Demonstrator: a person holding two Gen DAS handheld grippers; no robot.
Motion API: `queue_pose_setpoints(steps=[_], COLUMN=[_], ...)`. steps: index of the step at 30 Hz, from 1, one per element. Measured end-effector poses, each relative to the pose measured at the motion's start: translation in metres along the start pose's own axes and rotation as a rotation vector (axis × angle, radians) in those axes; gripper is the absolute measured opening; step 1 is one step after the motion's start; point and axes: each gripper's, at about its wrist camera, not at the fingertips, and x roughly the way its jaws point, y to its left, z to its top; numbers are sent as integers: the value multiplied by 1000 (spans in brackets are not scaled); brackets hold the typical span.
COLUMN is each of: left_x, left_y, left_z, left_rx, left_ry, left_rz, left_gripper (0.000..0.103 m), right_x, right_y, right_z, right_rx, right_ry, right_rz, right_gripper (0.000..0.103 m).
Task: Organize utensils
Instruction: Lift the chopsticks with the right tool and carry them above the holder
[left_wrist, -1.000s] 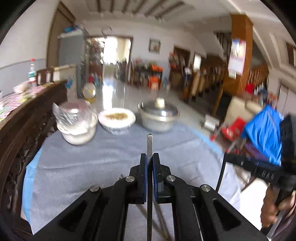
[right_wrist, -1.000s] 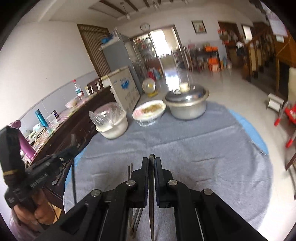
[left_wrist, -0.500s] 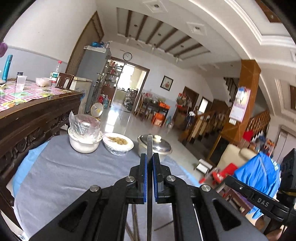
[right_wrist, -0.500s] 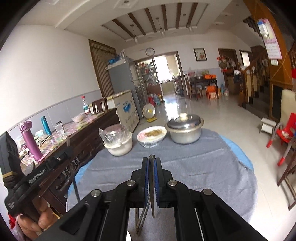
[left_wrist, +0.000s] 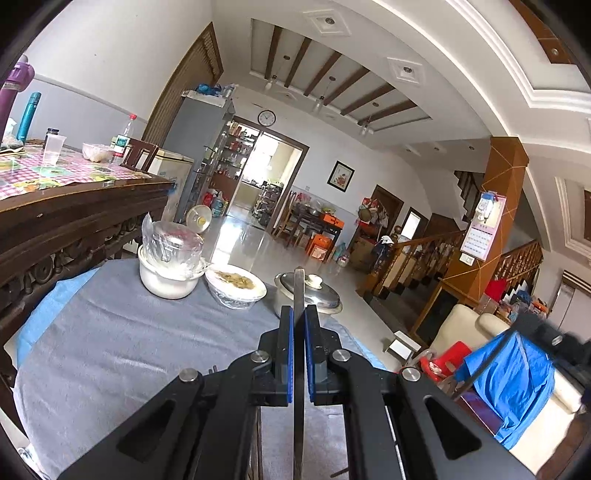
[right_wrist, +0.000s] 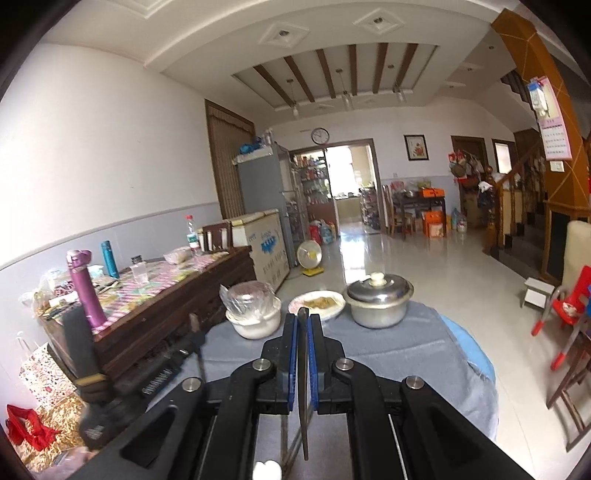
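A: Listing near to far. Left gripper (left_wrist: 299, 354): jaws pinched narrow on a flat metal utensil handle (left_wrist: 298, 295), strip upright between the blue pads, its end rising past the fingertips. Right gripper (right_wrist: 303, 354): jaws likewise clamped on a second slim metal utensil (right_wrist: 303, 369), its lower end hanging below the pads. Which kind of utensil each is cannot be told; only edges show.

B: Below them?

A: Further thin metal pieces (right_wrist: 286, 443) lie on the grey tablecloth (left_wrist: 110, 350) under the right gripper, mostly hidden by it. Mid-table: white bowl topped with plastic-wrapped container (left_wrist: 168, 266), just beside a film-covered dish of food (left_wrist: 236, 288), then a lidded steel pot (right_wrist: 376, 299). Beyond: carved wooden sideboard (left_wrist: 74, 225) with bottles and cups, refrigerator (right_wrist: 266, 199), doorway.

B: Handling advice?

A: Likely step: carrying both pieces to a common spot. Keep each strip vertical in the pads so it does not pivot; lower the hanging end first; keep the two grippers apart so the strips do not cross.

B: Clearance?

A: Near half of the cloth is bare, ample room. Table rim falls away on the right; the sideboard crowds the left edge. Dishes stand well clear at the far side.
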Motion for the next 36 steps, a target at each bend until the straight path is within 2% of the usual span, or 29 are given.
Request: queue_pose_setpoints(steps=[10, 19, 26, 36], left_x=[0, 6, 5, 6], left_y=[1, 7, 8, 18], left_z=[-5, -14, -27, -40], left_rx=[-12, -24, -13, -30], left_ry=[-8, 11, -18, 23], left_rz=[28, 61, 69, 68], left_gripper=[6, 6, 6, 6], right_x=[-27, -16, 0, 6], right_y=[22, 25, 19, 17], right_z=[10, -11, -33, -44], right_rx=[-21, -19, -4, 5], right_ry=[-37, 57, 161, 215], right_rz=[80, 96, 93, 106], right_gripper=[6, 6, 6, 6])
